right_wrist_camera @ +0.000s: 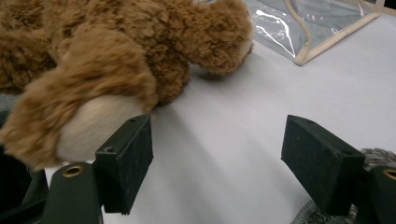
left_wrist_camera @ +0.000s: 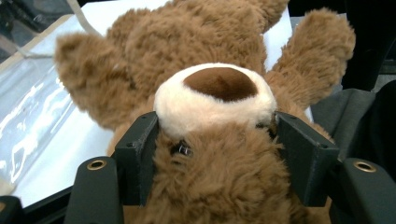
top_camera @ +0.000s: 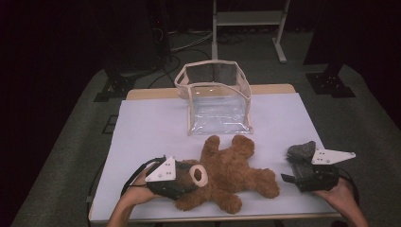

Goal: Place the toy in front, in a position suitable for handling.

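Brown plush teddy bear [left_wrist_camera: 210,93]: left gripper [left_wrist_camera: 217,140] fingers clasp its head; right gripper [right_wrist_camera: 219,163] gapes wide, empty, beside its foot.

One teddy bear [top_camera: 227,175], one clear bag [top_camera: 217,101]

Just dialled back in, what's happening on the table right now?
A person works two tongs. The left tongs straddle the head of the fluffy brown teddy bear, which lies on the white table cover; whether they press yet is unclear. The right tongs stand open and empty beside the bear's foot. The clear plastic pouch with beige trim stands open behind the bear.
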`<control>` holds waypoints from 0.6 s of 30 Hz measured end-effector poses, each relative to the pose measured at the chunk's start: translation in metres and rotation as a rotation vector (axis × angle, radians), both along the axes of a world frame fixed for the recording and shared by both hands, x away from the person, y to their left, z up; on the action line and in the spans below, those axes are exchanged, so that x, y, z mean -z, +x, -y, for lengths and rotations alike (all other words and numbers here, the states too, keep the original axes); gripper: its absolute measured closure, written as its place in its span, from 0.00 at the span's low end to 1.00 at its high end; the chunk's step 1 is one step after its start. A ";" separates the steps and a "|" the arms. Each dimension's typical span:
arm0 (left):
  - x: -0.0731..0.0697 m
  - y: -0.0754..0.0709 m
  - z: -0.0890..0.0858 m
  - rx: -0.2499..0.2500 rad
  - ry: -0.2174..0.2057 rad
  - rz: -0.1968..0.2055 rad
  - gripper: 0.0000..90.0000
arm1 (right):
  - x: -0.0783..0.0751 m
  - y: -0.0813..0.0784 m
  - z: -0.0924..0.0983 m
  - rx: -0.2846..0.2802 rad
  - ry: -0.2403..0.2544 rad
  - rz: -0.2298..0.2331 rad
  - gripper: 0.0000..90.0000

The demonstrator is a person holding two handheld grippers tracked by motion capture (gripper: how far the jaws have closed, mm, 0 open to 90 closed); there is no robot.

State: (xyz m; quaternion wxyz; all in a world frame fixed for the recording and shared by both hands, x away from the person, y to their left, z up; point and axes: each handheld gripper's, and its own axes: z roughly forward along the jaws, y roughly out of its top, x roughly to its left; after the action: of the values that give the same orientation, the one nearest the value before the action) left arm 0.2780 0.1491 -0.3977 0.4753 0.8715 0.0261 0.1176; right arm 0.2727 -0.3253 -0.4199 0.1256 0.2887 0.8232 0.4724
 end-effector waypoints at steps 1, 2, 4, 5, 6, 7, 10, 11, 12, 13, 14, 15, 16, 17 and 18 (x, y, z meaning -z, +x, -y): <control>-0.001 0.008 0.007 0.012 0.008 0.011 0.39 | 0.000 0.000 0.000 0.000 -0.001 -0.003 0.26; -0.001 0.008 0.007 0.012 0.008 0.011 0.39 | 0.000 0.000 0.000 0.000 -0.001 -0.003 0.26; -0.004 0.015 0.015 0.019 0.032 0.027 0.39 | 0.001 0.000 0.000 0.003 -0.004 -0.004 0.26; -0.007 0.022 0.020 0.018 0.058 0.044 0.39 | 0.001 0.000 0.001 0.005 -0.005 -0.004 0.26; -0.009 0.025 0.021 0.015 0.064 0.043 0.39 | 0.001 0.000 0.001 0.005 -0.004 -0.003 0.26; -0.010 0.027 0.022 0.012 0.066 0.040 0.39 | 0.001 0.000 0.001 0.005 -0.004 -0.003 0.26; -0.010 0.029 0.020 0.013 0.058 0.022 0.39 | 0.001 0.000 0.002 0.006 -0.004 -0.003 0.26; -0.007 0.029 0.015 0.004 0.028 0.003 0.38 | 0.002 0.000 0.002 0.007 -0.002 -0.004 0.26; -0.006 0.027 0.012 -0.001 0.009 -0.007 0.37 | 0.002 0.000 0.003 0.008 -0.004 -0.006 0.26; -0.006 0.027 0.012 -0.001 0.009 -0.007 0.36 | 0.002 0.000 0.003 0.010 -0.005 -0.007 0.26; -0.005 0.024 0.006 -0.022 -0.024 -0.024 0.34 | 0.002 0.000 0.003 0.012 -0.004 -0.006 0.26; -0.005 0.022 0.003 -0.034 -0.049 -0.036 0.31 | 0.001 0.000 0.003 0.014 -0.002 -0.005 0.26; -0.004 0.020 0.000 -0.044 -0.069 -0.042 0.30 | 0.001 0.000 0.004 0.016 -0.002 -0.002 0.26; -0.004 0.020 0.000 -0.044 -0.069 -0.042 0.29 | 0.001 0.000 0.004 0.016 -0.002 -0.002 0.26; -0.002 0.016 -0.002 -0.054 -0.079 -0.046 0.27 | 0.000 0.000 0.004 0.017 0.003 0.004 0.26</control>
State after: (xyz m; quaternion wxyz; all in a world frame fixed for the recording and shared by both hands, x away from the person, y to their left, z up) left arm 0.2942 0.1511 -0.3959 0.5053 0.8535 0.0651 0.1093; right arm 0.2724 -0.3291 -0.4204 0.1310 0.2951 0.8198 0.4730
